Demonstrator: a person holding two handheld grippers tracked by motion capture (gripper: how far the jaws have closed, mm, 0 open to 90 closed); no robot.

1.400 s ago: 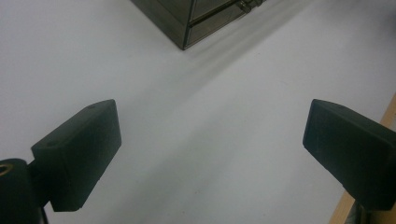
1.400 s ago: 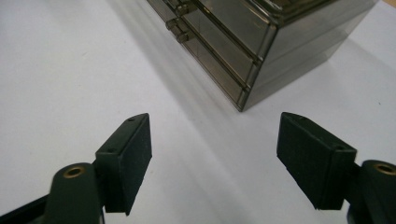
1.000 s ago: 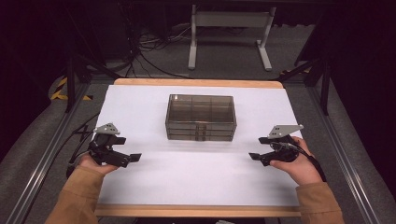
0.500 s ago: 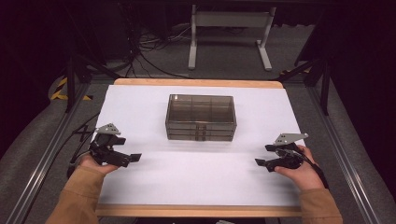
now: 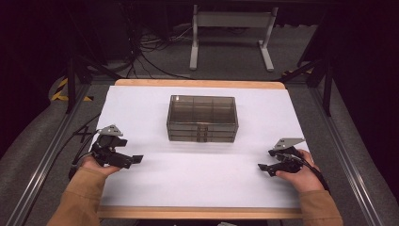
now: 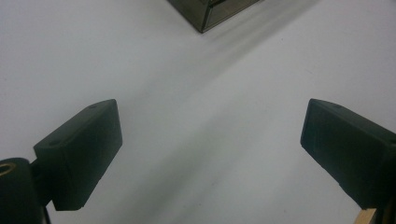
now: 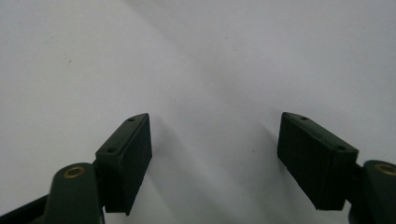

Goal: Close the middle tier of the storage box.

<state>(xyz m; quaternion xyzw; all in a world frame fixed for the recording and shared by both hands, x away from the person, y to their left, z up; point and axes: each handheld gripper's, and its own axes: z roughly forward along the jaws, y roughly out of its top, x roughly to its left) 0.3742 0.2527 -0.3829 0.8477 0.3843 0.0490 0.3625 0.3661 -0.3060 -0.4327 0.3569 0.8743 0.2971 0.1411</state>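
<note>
Item: smoked-plastic drawer box, centre of your white worktop, all drawers shut, untouched. Left gripper: jaws spread wide, nothing between them, near the front edge, well apart from the box. Right gripper: likewise released and unloaded. Progress: by my judgement nothing done; approach, grasp and drawer work remain.

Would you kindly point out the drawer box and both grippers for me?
drawer box (image 5: 202, 113): high view, on its smoky transparent top.
left gripper (image 5: 135, 160): high view, between its open jaw tips.
right gripper (image 5: 263, 167): high view, between its open jaw tips.
</note>
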